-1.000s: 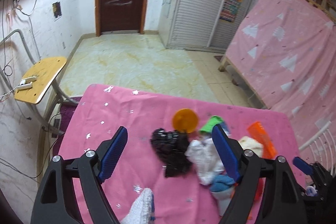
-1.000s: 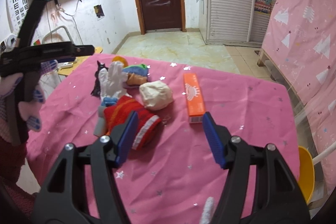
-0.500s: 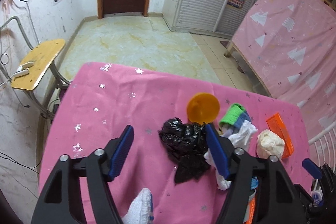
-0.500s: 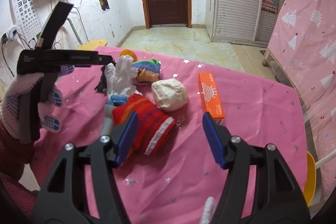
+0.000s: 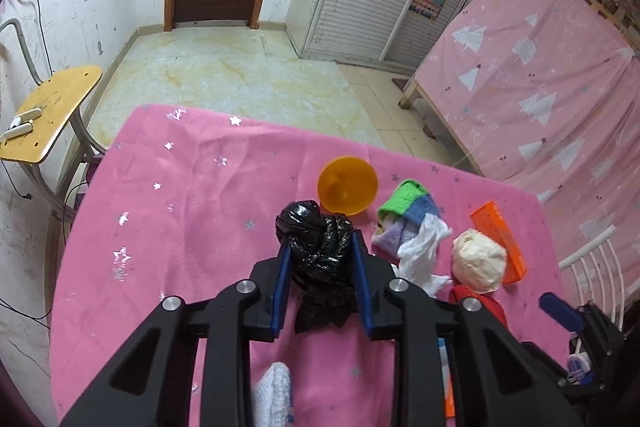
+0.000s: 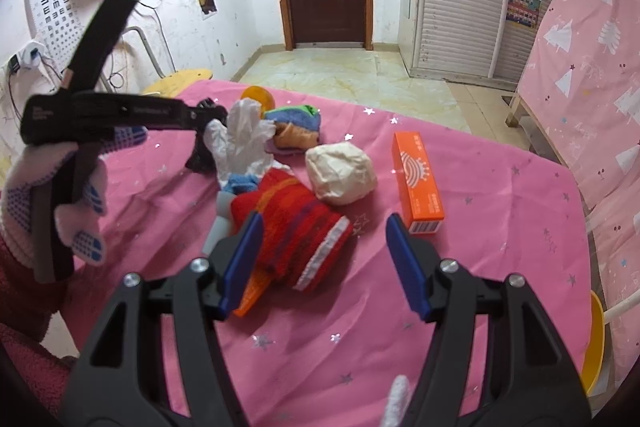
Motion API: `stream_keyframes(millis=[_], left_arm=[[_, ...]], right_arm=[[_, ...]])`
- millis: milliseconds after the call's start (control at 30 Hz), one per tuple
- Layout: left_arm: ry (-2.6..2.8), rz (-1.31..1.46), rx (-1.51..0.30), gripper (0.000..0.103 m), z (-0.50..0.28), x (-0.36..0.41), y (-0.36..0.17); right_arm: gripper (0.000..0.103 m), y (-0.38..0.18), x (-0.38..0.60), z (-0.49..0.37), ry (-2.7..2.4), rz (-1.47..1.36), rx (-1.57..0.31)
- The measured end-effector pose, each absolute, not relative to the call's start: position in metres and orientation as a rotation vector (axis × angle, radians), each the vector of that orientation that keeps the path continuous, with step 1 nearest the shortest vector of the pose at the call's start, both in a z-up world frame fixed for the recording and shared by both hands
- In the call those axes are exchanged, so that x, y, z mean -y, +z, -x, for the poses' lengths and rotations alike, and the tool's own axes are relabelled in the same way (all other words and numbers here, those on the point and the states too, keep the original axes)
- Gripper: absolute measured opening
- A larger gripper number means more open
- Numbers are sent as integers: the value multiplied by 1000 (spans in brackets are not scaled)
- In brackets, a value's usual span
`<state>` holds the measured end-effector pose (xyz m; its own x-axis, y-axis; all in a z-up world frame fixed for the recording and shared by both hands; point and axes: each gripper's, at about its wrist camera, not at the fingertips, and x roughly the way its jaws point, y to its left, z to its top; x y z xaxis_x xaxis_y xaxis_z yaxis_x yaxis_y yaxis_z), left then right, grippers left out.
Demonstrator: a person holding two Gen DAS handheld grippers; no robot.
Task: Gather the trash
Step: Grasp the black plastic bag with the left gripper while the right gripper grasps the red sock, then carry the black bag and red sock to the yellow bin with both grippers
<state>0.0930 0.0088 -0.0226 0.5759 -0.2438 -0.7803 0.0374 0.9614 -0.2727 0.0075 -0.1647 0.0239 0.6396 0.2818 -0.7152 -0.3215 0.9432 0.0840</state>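
A crumpled black plastic bag (image 5: 316, 259) lies on the pink star-print tablecloth (image 5: 180, 211). My left gripper (image 5: 320, 247) is closing around it, and its blue pads press the bag from both sides. My right gripper (image 6: 325, 227) hangs open over a red striped knit piece (image 6: 296, 227), gripping nothing. Other litter sits close by: a white crumpled tissue (image 5: 424, 247), a cream paper wad (image 5: 478, 261), an orange box (image 5: 498, 239) and an orange cup (image 5: 347, 185). A gloved hand (image 6: 60, 195) holds the left gripper in the right wrist view.
A green and blue cloth (image 5: 408, 203) lies beside the cup. A wooden chair (image 5: 48, 111) stands left of the table, and a bed with a pink cover (image 5: 540, 67) stands to the right. Beyond the table's far edge is tiled floor (image 5: 240, 75).
My left gripper dropped toward the black bag and its jaws closed from wide apart onto the bag's sides. The right gripper stayed open in place.
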Motion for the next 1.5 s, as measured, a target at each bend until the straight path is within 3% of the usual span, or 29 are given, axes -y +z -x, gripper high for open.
stream_keyframes(millis=[767,933,1000,1100,1500], left_arm=[[-149,185,-777,20,-43,-18,49],[-156,171,-769,20,-38,-12,52],[-159,169,-770,20,-37,-9,52],[-165,161,-772,20,-36,-3,52],[-181,120,-768,20,-33,17,57]], right_arm=[[61,11,139,-16,417,97,-862],[44,5,144,-18,422,74,-874],[30,7,148,-16,425,63,-864],[17,9,154,-15,420,43,-851],[14,35,185,6,427,-56,-767]])
